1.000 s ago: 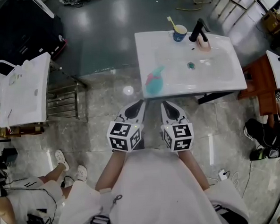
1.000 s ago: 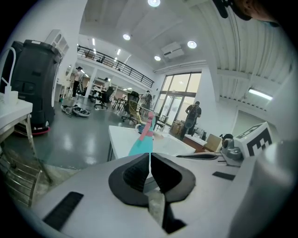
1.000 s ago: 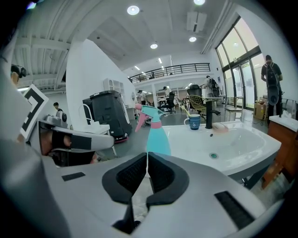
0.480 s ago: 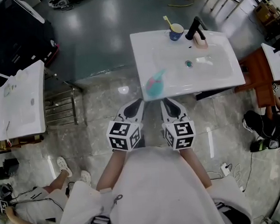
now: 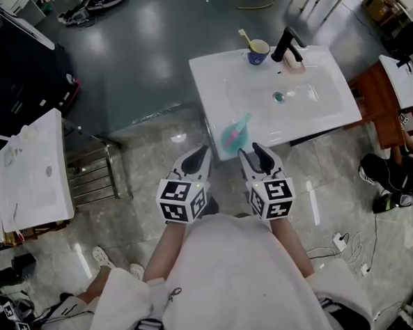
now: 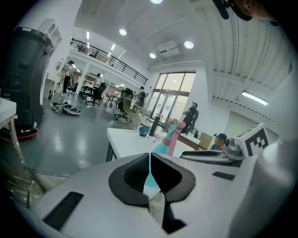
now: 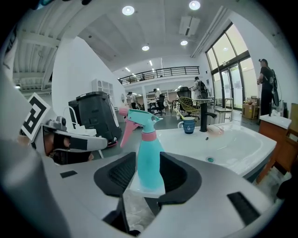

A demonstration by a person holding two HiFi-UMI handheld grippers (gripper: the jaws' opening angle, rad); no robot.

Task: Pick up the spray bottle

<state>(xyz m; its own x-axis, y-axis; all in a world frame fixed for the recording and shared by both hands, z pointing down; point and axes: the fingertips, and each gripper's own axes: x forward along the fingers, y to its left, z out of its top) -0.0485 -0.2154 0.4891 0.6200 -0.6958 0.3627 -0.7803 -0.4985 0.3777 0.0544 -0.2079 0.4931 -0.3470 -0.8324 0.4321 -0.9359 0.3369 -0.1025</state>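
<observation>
Now | right gripper (image 5: 252, 151): jaws just opening; spray bottle (image 5: 232, 133): ahead, not between

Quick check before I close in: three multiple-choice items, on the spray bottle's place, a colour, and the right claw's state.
1. Where does the spray bottle stand? A in the basin by the drain; B on the sink, at its near left corner; C on the floor.
2. What colour is its trigger? A pink; B black; C yellow.
3. The right claw is: A shut on the bottle; B shut, empty; C open.
Answers: B, it stands on the rim's corner, outside the basin. A, pink against the teal body. C, its jaws have just been opening and stand apart, bottle ahead, ungripped.
</observation>
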